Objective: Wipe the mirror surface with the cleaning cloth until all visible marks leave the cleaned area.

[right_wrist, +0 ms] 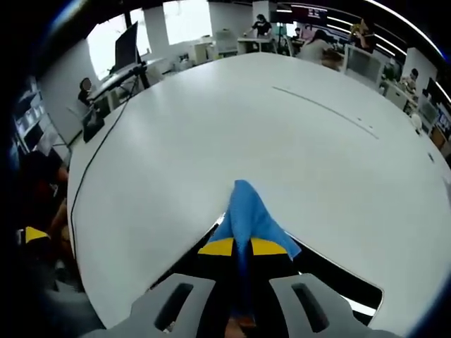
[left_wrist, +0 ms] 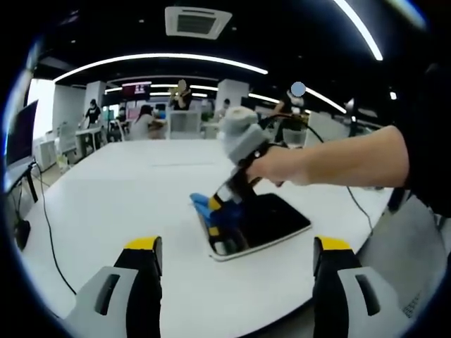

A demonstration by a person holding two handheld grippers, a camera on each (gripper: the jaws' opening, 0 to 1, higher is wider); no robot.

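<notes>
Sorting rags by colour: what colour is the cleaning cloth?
Blue; the cloth shows best in the right gripper view.

I see an open-plan office | ceiling light strips (left_wrist: 162,58) | big white table (right_wrist: 211,141) | seated people at desks (left_wrist: 144,120) | monitor (right_wrist: 127,44)

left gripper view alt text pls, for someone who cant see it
A person's hand presses the right hand-held gripper, clamped on a blue cloth, onto a dark mirror lying flat on a white table. The left hand-held gripper waits open in the foreground.
</notes>
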